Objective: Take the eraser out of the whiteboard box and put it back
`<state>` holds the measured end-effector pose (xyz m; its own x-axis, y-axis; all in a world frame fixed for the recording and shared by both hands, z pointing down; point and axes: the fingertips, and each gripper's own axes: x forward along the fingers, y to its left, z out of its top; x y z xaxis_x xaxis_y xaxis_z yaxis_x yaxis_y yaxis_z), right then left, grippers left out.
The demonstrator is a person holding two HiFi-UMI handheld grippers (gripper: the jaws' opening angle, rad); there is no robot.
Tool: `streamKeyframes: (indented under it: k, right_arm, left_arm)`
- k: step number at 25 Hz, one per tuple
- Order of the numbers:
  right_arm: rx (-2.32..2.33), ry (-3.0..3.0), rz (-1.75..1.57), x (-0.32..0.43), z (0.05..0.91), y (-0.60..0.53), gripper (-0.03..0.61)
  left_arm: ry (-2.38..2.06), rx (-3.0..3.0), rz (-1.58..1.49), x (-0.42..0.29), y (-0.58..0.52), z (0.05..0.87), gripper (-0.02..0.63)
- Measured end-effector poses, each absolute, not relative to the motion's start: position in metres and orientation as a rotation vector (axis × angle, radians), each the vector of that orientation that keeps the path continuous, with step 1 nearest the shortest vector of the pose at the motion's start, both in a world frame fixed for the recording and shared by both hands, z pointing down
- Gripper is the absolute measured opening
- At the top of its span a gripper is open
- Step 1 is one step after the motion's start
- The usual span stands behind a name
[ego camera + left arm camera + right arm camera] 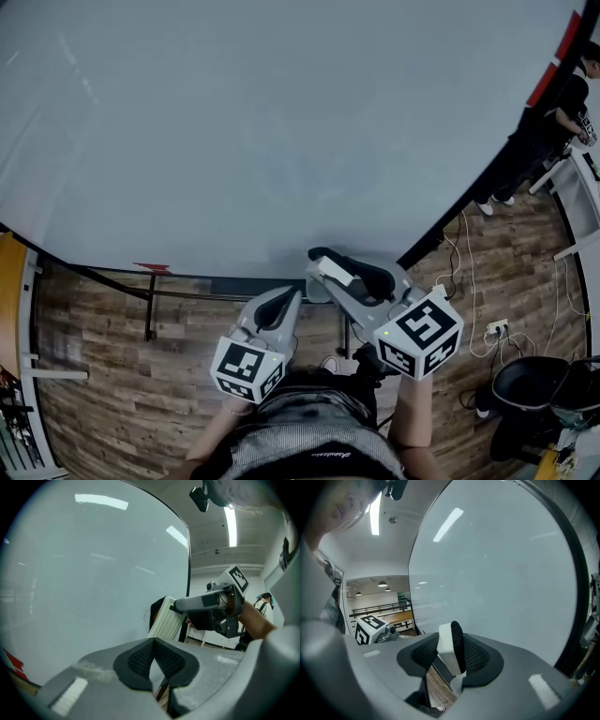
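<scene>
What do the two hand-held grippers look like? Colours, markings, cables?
Both alike: left hand-held gripper and right hand-held gripper have light grey moulded bodies, black mesh-textured pads and a white cube with black square markers at the rear. No cables show. The person wears a grey mottled top.

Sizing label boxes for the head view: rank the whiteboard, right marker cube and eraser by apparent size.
1. whiteboard, by far
2. right marker cube, though nearness to the camera enlarges it
3. eraser, partly hidden by jaws

Bright glare streaks the whiteboard (93, 583); edges fisheye-warped.
</scene>
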<state>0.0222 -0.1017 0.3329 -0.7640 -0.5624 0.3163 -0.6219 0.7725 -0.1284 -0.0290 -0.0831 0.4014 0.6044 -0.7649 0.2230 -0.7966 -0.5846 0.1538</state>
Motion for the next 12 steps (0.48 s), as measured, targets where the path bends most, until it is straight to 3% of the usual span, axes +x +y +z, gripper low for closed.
streamKeyframes:
  k: [12]
  right_arm:
    - [0.919,-2.724,0.319,0.0202,0.3256,-0.1004,0.158]
  left_arm:
    - [-1.308,2.602,0.185,-0.0365,-0.0854,0.3973,0.002]
